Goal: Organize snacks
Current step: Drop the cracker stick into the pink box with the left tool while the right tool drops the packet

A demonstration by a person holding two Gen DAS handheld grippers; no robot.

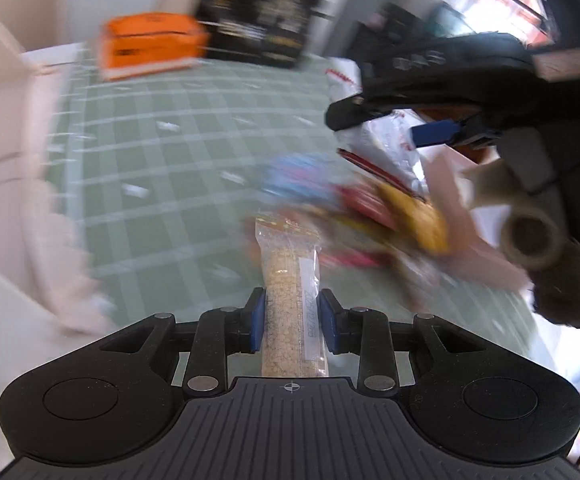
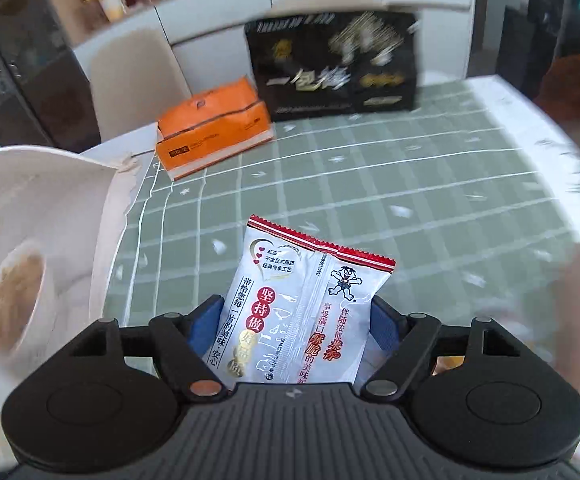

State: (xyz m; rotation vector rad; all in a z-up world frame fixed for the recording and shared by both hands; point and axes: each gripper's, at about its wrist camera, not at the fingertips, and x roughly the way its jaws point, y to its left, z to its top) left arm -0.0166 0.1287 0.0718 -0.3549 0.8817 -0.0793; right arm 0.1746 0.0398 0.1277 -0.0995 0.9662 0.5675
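On the table (image 2: 410,200), the tissue pack (image 2: 213,132) lies left of the box (image 2: 334,64), a paper roll (image 2: 29,248) nearer left.

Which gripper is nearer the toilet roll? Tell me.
Right. The right gripper, holding a white packet, is beside the toilet roll; the left gripper, holding a bar, sits farther off.

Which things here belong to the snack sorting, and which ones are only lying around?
Part of the job:
- clear cracker bar, held in the left claw
- white rice cracker packet, held in the right claw
- blurred snack pile

Just lying about:
- orange tissue pack
- black box
- paper roll
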